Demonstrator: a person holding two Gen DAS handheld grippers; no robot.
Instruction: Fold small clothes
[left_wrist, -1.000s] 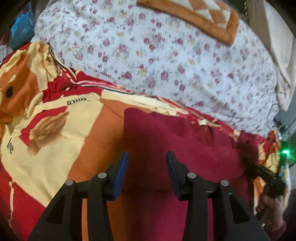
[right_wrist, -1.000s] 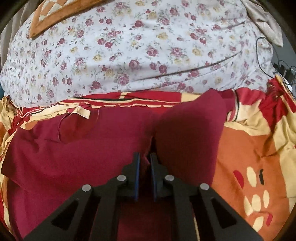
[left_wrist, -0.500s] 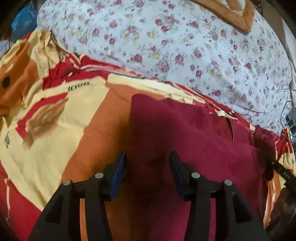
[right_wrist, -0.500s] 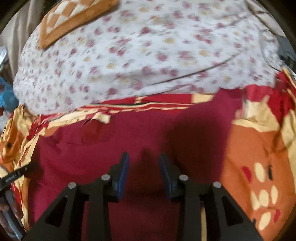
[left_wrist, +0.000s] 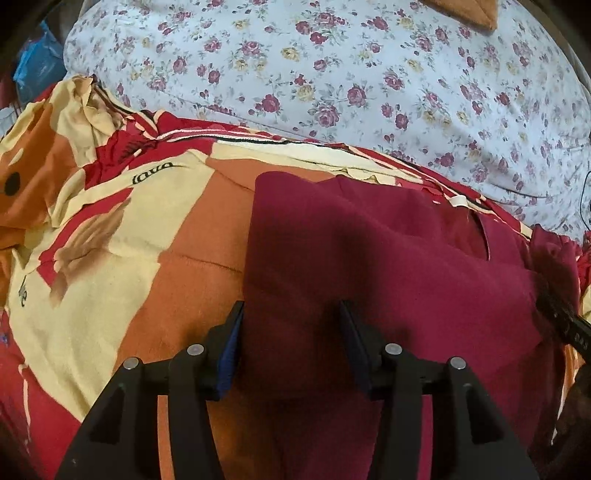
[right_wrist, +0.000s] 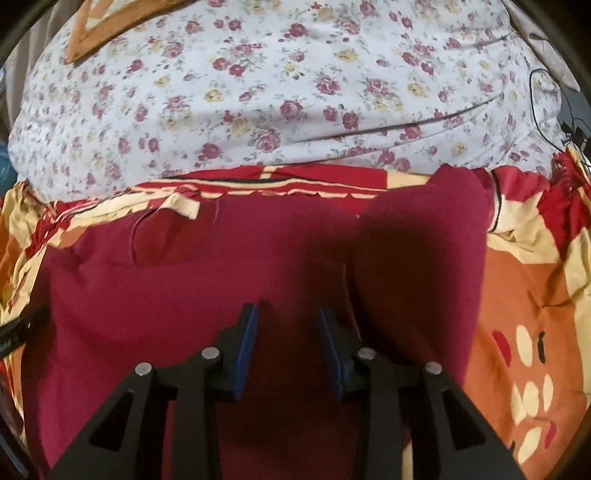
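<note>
A dark red garment (left_wrist: 388, 258) lies spread on the patterned bedsheet (left_wrist: 122, 240); it also fills the middle of the right wrist view (right_wrist: 221, 288). Its right part (right_wrist: 424, 258) is folded over onto the rest. My left gripper (left_wrist: 291, 325) is open, its jaws just above the garment's left edge. My right gripper (right_wrist: 288, 325) is open and empty above the garment, beside the folded part. The right gripper's finger shows at the edge of the left wrist view (left_wrist: 565, 317).
A large floral-print quilt (left_wrist: 351, 81) is piled along the far side of the bed, also in the right wrist view (right_wrist: 288, 92). Black cables (right_wrist: 554, 110) lie at the far right. A blue bag (left_wrist: 37, 66) sits beyond the bed's left corner.
My right gripper has opened and let go of the garment's fold, which now lies flat. My left gripper has stayed open and moved a little right over the garment's edge.
</note>
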